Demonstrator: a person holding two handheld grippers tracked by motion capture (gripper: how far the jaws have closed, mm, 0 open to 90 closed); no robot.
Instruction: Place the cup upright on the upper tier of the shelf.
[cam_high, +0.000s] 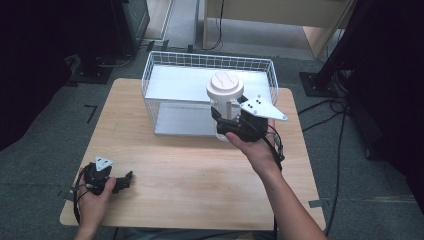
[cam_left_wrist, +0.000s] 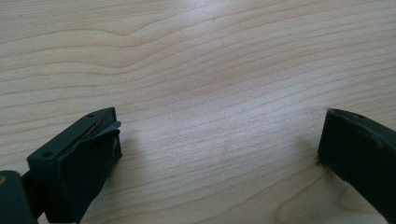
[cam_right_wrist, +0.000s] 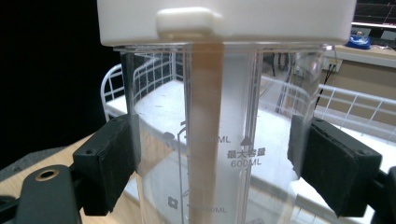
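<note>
One clear plastic measuring jar (cam_right_wrist: 219, 140) with white lid (cam_high: 225, 85) under inspection, held upright at the near right corner of the white wire basket (cam_high: 165, 62), above the light wooden table (cam_high: 200, 170). Right gripper (cam_high: 231, 120) clamped on the jar's clear wall below the lid, both pads (cam_right_wrist: 109, 158) pressed flat against opposite sides at the 600 ML mark. Left gripper (cam_high: 125, 181) resting at the near left of the table, jaws spread wide, nothing between them but bare wood. Jar apparently empty, hence judged light; wall rigid but smooth and likely slippery, so prone to sliding or turning under a weak pinch. Lid possibly only pressed on: not a safe lifting point. Best hold judged mid-body across the widest part, as now, squeezed firmly but not hard enough to flex or crack thin plastic. Basket wire close to the jar; care advised on clearance.
</note>
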